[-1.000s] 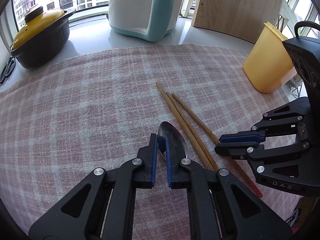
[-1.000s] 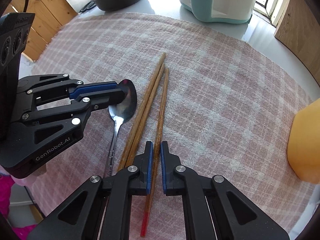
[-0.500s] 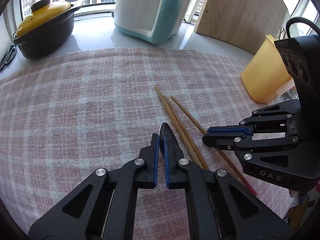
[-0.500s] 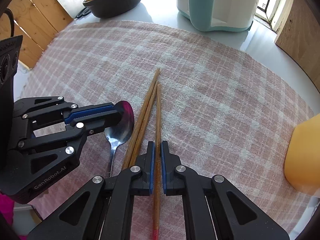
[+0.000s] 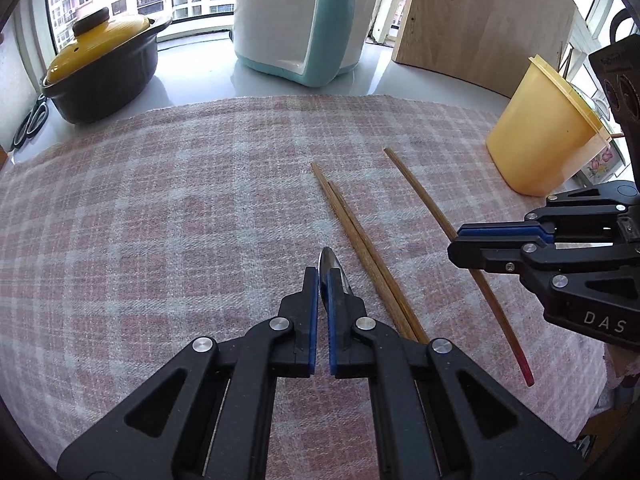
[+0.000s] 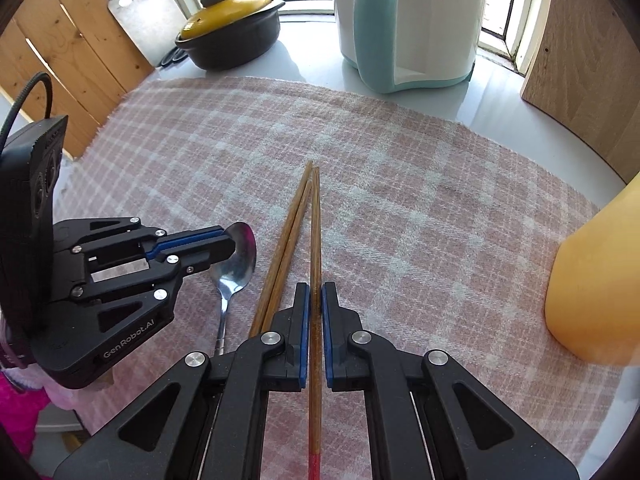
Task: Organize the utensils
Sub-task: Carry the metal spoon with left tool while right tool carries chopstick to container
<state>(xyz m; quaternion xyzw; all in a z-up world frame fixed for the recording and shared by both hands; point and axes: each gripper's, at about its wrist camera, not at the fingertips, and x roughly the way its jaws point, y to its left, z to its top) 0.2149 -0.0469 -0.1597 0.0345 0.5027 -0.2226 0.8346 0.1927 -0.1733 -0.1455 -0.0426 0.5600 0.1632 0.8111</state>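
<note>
My left gripper [image 5: 322,276] is shut on the bowl of a metal spoon [image 5: 327,258], which stands edge-on between the blue pads. In the right wrist view the spoon [image 6: 236,260] tilts up at its bowl in the left gripper [image 6: 231,241], and its handle trails down toward the cloth. My right gripper [image 6: 315,294] is shut on one wooden chopstick [image 6: 315,220] with a red end, held slightly above the cloth. The held chopstick [image 5: 424,204] and the right gripper [image 5: 454,245] appear at the right of the left wrist view. Two more chopsticks [image 6: 286,240] lie side by side on the cloth between both grippers.
A pink plaid cloth [image 5: 160,220] covers the table. A yellow plastic container [image 5: 540,140] stands at the right edge. Behind the cloth are a black pot with a yellow lid [image 5: 100,60], a white and teal appliance [image 5: 296,20], a wooden board [image 5: 480,20] and scissors [image 5: 32,120].
The left jaws closed fully on the spoon bowl, which turned edge-on. The right gripper rose with one chopstick, drawing it away from the other two.
</note>
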